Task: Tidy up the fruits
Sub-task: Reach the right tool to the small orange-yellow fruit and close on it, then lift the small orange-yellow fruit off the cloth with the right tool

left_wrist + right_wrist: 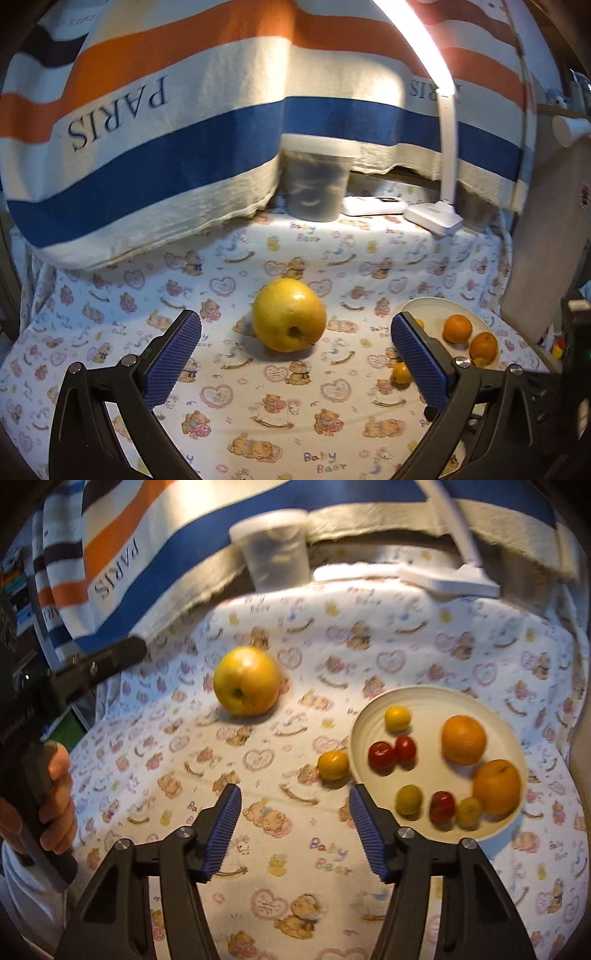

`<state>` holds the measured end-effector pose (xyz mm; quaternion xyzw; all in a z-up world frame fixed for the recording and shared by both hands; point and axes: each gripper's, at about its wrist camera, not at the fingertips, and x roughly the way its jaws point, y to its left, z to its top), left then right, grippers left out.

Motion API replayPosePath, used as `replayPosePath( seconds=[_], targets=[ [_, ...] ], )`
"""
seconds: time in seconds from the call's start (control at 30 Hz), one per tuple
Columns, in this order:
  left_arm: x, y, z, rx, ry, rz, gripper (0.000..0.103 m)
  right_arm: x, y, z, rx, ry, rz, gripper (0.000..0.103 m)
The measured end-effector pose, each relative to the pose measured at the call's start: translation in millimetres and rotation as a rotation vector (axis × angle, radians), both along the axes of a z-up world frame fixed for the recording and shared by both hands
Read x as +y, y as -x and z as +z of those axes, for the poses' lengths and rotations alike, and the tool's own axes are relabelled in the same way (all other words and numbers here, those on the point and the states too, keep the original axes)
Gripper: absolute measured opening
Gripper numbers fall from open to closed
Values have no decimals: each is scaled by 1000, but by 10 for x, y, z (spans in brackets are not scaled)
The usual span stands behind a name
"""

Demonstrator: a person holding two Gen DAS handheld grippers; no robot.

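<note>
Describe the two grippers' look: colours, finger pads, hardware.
Both match: the left gripper and right gripper have matte black angular linkages with silver round pivot bolts. The fingers carry blue ribbed rubber pads. No cables visible. A bare hand grips the left gripper's black handle.

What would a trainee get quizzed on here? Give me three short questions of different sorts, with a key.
1. True or false: the large yellow apple lies on the white plate.
2. How many oranges are on the plate?
3. Multiple choice: the small yellow fruit nearest the right gripper is A) on the plate, B) on the cloth beside the plate's rim, C) held in the left gripper.

Key:
1. False; it lies on the printed cloth, apart from the plate.
2. Two.
3. B.
</note>
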<state>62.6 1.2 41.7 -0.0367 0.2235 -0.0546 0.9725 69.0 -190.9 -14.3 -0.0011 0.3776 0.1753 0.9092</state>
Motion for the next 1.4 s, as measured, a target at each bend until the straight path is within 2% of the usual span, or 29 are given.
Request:
replayPosePath(
  seconds=[0.13, 0.33, 0.43, 0.63, 0.7, 1.0, 1.4],
  targets=[
    [133, -61, -66, 29, 91, 9, 102, 46, -152, -155, 73, -23, -56, 48],
    [212, -90, -90, 30, 114, 38, 102, 94, -345, -305, 109, -13, -156, 47],
    [238, -94, -93, 29, 118, 48, 102, 163, -454, -330, 128, 29, -233, 47],
    [278, -116, -114, 33, 119, 68, 102, 278, -617, -369, 138, 70, -306, 47],
    [277, -121, -119, 34, 117, 69, 102, 282, -674, -394, 146, 77, -329, 42],
    [256, -136, -149, 38, 101, 63, 102, 266, -770, -445, 140, 37, -327, 33],
    [265, -146, -167, 42, 94, 63, 102, 304, -804, -456, 93, 58, -281, 29]
  ],
)
